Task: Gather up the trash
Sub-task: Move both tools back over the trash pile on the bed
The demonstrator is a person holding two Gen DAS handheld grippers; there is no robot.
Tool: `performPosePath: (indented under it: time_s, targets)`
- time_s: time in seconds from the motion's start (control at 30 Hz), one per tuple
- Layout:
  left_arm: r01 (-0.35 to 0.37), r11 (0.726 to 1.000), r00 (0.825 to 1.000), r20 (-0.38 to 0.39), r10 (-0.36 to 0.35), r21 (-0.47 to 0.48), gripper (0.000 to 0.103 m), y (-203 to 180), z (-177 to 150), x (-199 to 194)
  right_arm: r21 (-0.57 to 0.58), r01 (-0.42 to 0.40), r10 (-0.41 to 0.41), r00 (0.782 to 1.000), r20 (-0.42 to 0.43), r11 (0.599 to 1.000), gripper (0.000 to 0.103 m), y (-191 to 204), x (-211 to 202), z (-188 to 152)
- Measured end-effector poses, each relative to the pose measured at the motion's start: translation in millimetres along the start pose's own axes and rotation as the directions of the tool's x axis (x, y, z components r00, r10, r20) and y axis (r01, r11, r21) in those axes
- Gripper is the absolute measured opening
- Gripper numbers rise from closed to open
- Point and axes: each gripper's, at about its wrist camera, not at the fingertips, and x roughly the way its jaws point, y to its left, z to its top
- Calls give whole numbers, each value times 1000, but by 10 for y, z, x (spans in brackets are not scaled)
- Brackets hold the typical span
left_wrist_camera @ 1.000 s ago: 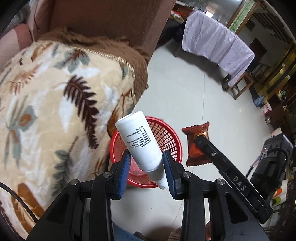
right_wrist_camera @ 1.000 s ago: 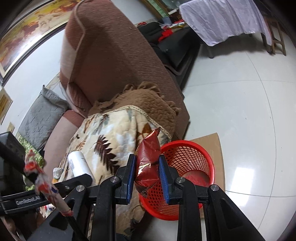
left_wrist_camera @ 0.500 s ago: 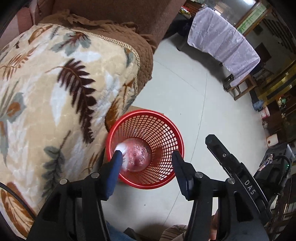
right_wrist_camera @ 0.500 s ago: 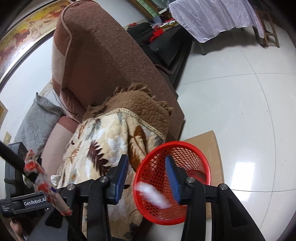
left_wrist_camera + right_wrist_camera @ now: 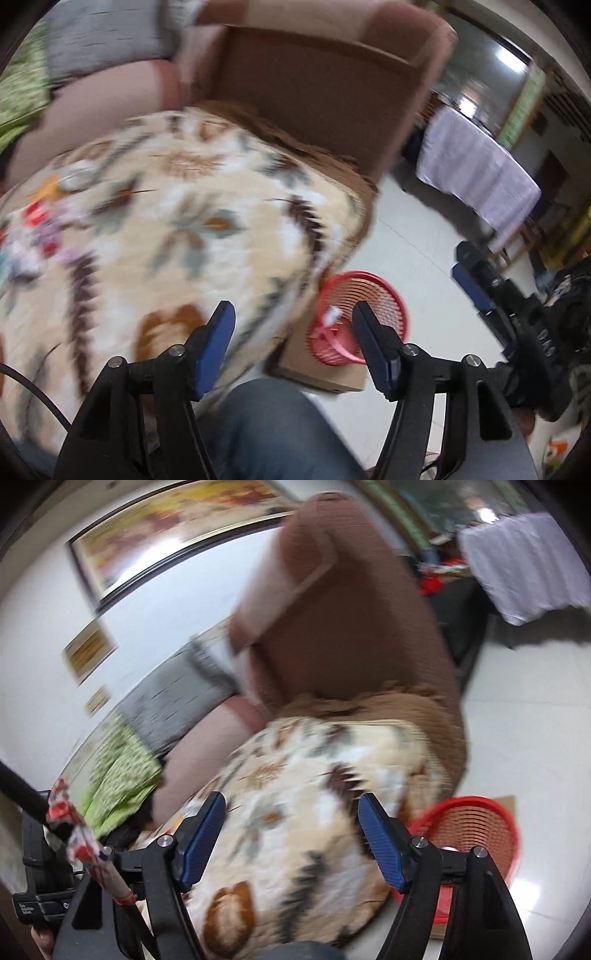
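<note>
The red mesh basket point(image 5: 364, 306) stands on a cardboard sheet point(image 5: 321, 373) on the floor beside the sofa; a white bottle point(image 5: 334, 314) lies inside it. In the right wrist view the basket point(image 5: 476, 827) is at lower right. My left gripper point(image 5: 293, 349) is open and empty, above the blanket's edge. My right gripper point(image 5: 291, 840) is open and empty over the blanket. Blurred colourful wrappers point(image 5: 33, 229) and a pale piece of trash point(image 5: 77, 175) lie on the leaf-patterned blanket point(image 5: 184, 221) at the left. Both views are motion-blurred.
A brown sofa point(image 5: 317, 96) with grey point(image 5: 177, 701) and green cushions point(image 5: 118, 768) carries the blanket. A table under a lilac cloth point(image 5: 476, 173) stands across the pale floor. The person's knee in jeans point(image 5: 273, 428) is below the left gripper. Black equipment point(image 5: 524, 325) sits right.
Both grippers opened wide; the white bottle and the red snack bag dropped into the basket. Both grippers have since swung up and left, away from the basket toward the sofa.
</note>
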Motion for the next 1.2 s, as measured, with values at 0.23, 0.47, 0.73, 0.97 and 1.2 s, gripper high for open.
performPosePath:
  time_s: [0.23, 0.47, 0.73, 0.97, 1.2]
  targets:
    - [-128, 978, 986, 85, 143, -167, 65, 813, -326, -658, -186, -138, 123, 988, -89, 973, 79, 957, 195, -274]
    - [-169, 940, 961, 160, 224, -298, 65, 1479, -482, -1262, -248, -277, 232, 953, -194, 928, 82, 1622, 425, -534]
    - [-207, 830, 909, 211, 359, -518, 65, 2251, -681, -1843, -324, -319, 242, 936, -256, 891, 85, 2121, 646, -754]
    - [-201, 761, 898, 194, 395, -617, 66, 2664, -789, -2013, -315, -366, 267, 910, -316, 876, 85, 2335, 848, -854]
    - [-180, 738, 912, 170, 373, -650, 66, 2899, -726, -1900, -317, -382, 262, 895, -361, 868, 85, 2439, 1149, -956]
